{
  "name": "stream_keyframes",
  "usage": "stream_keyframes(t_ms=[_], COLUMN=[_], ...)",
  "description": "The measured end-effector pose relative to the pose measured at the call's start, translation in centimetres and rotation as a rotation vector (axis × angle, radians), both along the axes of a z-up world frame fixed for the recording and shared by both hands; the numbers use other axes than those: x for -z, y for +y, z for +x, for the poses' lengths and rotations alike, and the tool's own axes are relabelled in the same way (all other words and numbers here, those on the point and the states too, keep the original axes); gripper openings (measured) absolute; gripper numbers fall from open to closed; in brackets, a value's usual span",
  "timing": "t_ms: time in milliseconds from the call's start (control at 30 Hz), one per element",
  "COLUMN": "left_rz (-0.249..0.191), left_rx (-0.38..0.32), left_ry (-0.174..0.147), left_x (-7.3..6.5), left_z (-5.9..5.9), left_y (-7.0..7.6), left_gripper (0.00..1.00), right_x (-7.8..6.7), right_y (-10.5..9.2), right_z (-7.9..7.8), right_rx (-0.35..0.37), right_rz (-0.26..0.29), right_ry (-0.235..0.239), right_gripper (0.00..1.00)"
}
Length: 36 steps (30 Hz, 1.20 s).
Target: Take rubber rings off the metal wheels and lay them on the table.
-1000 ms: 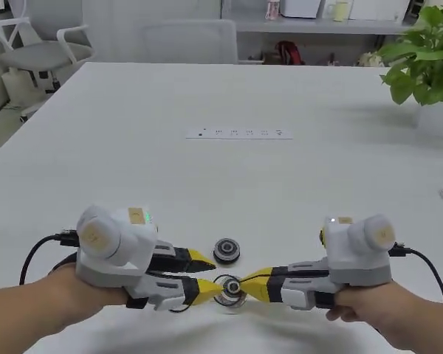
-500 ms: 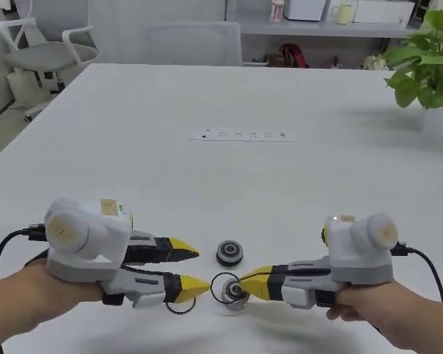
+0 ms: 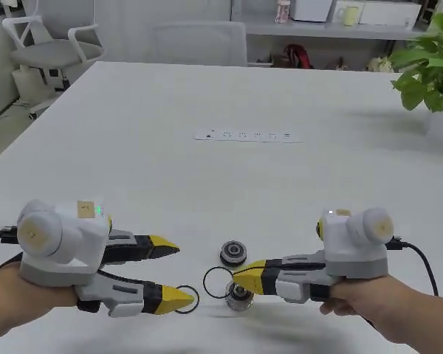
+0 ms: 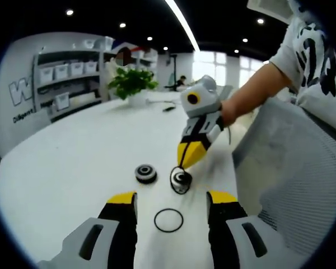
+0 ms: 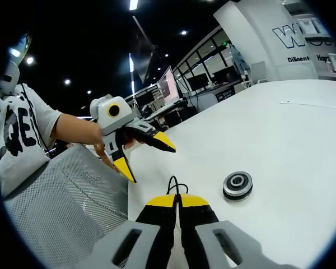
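Black rubber ring (image 3: 205,281) sits pinched in the closed right hand-held gripper (image 3: 245,271), at a metal wheel (image 3: 238,293) on the table (image 3: 244,192). The left hand-held gripper (image 3: 173,273) gapes wide by a loose ring (image 4: 155,221).

Plain white bench (image 3: 280,96), mostly bare: socket strip (image 3: 242,136) flush mid-bench, potted plant (image 3: 428,66) far right. Near edge has two metal wheels close together, the far wheel (image 3: 233,253) and the near wheel (image 3: 239,293). A rubber ring (image 3: 205,282) is beside the near one, and a loose ring (image 4: 155,221) lies flat further left.

Socket strip (image 3: 247,136), centre field. Potted plant (image 3: 428,70), far right. Office chair (image 3: 48,48), far left; second chair back (image 3: 199,43) beside it. Rear shelf (image 3: 310,28) bearing a mug (image 3: 342,12); red bag (image 3: 297,56) beneath.
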State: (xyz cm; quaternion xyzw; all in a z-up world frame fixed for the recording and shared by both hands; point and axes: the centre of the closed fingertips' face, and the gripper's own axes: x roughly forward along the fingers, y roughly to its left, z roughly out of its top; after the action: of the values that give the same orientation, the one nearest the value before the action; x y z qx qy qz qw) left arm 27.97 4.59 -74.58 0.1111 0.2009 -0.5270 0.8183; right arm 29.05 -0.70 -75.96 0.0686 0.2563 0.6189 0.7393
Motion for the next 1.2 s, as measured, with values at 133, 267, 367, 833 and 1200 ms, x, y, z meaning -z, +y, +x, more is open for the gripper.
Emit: stream_keyframes(t_ms=[133, 267, 367, 833, 1200], left_rz=[-0.009, 0.001, -0.009, 0.006, 0.02], left_rx=[-0.017, -0.03, -0.05, -0.069, -0.075], left_ry=[0.007, 0.011, 0.013, 0.02, 0.035], left_x=[0.0, 0.1, 0.0, 0.5, 1.3], left_z=[-0.2, -0.5, -0.4, -0.6, -0.7], left_y=[0.5, 1.2, 1.5, 2.4, 3.1], left_gripper=[0.53, 0.56, 0.57, 0.58, 0.58], right_x=[-0.4, -0.4, -0.3, 0.5, 2.3], right_y=[0.7, 1.4, 1.9, 3.7, 4.4], right_z=[-0.1, -0.1, -0.2, -0.3, -0.8], right_rx=[-0.022, -0.034, -0.045, -0.069, -0.084], right_rz=[0.0, 0.0, -0.007, -0.051, -0.116], right_ry=[-0.008, -0.011, -0.013, -0.038, -0.041], right_gripper=[0.0, 0.0, 0.0, 0.0, 0.0])
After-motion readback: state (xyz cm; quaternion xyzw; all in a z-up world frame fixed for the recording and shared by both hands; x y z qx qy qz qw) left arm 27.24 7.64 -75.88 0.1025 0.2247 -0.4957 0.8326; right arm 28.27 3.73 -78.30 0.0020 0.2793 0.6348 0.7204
